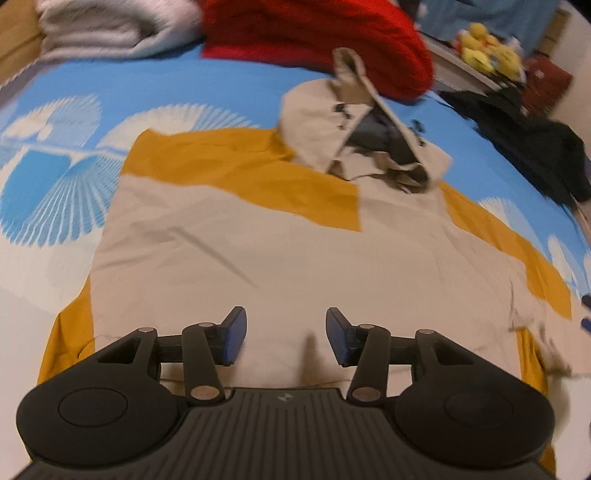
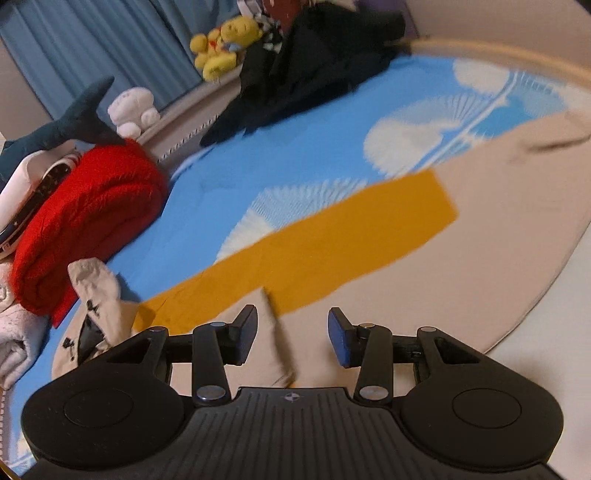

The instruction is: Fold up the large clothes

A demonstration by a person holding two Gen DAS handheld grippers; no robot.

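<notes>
Beige-and-mustard jacket (image 1: 258, 251) lies spread on the bed's blue-and-white sheet (image 1: 207, 85), both claws released above it.

Beyond its crumpled hood (image 1: 354, 122) sit a rolled red blanket (image 1: 325, 40) and a grey folded blanket (image 1: 110, 26); a heap of dark clothes (image 2: 314, 59), yellow plush toys (image 2: 221, 44) and a shark plush (image 2: 70, 122) crowd the bed's far edge by the blue curtain (image 2: 92, 37). The left claw (image 1: 286, 338) tilts down over the beige panel, jaws apart, nothing between them. The right claw (image 2: 292, 338) also points downward, jaws parted, with a loose fabric edge (image 2: 280, 339) passing between the pads without visibly being pinched. Motion blur smears the jacket's right side, and the claw bodies hide its near hem.
</notes>
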